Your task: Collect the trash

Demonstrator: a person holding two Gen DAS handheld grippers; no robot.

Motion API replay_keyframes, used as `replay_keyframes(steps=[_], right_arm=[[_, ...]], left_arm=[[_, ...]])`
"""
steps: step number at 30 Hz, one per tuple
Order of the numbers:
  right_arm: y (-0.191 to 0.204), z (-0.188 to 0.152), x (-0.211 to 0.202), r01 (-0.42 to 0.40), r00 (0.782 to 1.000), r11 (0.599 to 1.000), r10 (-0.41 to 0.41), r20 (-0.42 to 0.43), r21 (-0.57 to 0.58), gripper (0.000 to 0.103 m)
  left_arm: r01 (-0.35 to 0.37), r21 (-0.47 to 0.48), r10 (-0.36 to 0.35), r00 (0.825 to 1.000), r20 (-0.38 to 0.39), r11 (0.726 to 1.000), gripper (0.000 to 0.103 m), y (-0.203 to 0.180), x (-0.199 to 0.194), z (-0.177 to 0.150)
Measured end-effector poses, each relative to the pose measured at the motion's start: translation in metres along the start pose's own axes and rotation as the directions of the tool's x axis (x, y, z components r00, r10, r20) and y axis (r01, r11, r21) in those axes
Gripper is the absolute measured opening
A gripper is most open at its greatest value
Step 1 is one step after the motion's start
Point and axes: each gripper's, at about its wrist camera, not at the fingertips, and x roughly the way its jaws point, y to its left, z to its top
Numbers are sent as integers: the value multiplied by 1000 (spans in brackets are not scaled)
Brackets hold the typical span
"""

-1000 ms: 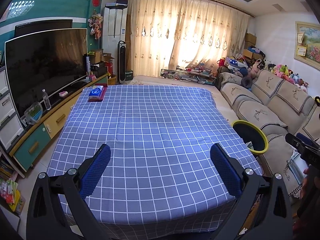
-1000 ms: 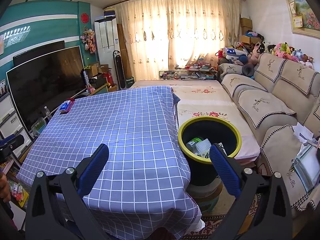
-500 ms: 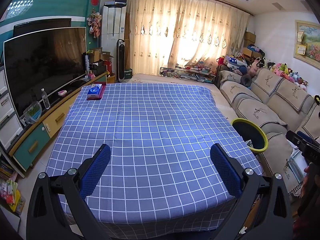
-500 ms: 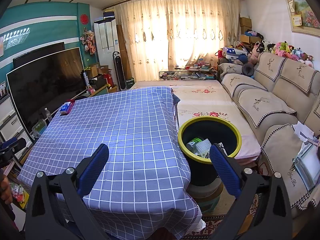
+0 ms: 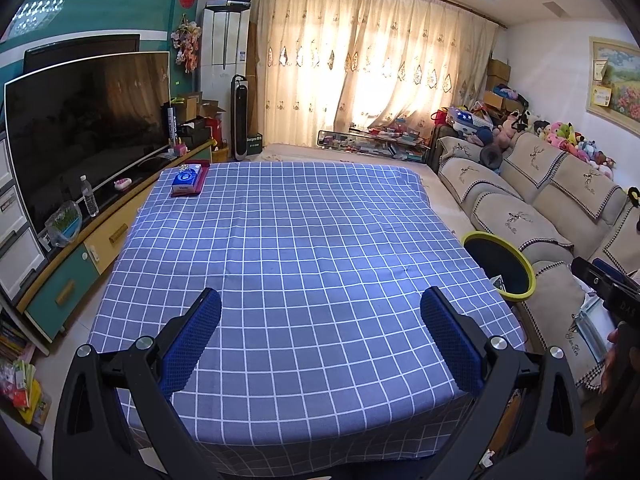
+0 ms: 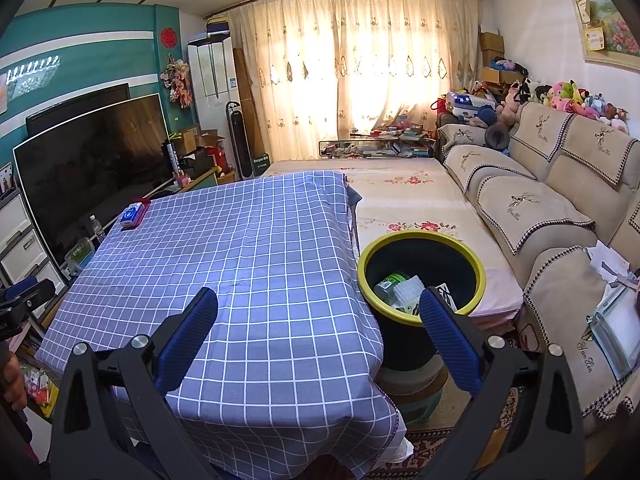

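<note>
A black bin with a yellow-green rim stands to the right of the table, holding several pieces of trash. The same bin shows at the table's right edge in the left wrist view. The table carries a blue checked cloth whose surface is bare except for a blue tissue pack on a red tray at the far left corner. My left gripper hangs open over the near edge of the cloth, holding nothing. My right gripper is open above the table's right front corner, beside the bin, with nothing between its fingers.
A beige sofa runs along the right, with papers and a clear box on its near end. A large TV on a low cabinet lines the left wall, with a water bottle. A floral mattress lies behind the bin.
Both views have drifted slightly, with the left wrist view tilting down a little. The grippers stay open and nothing on the table has moved.
</note>
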Motion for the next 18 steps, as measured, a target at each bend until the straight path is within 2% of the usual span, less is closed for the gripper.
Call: replay_keyframes(steps=[18], right_arm=[[0,-2,3,0,1000,1000,0,-4,4,96]], left_arm=[[6,-2,-6,1000,-7,1000,98,0,3,-1]])
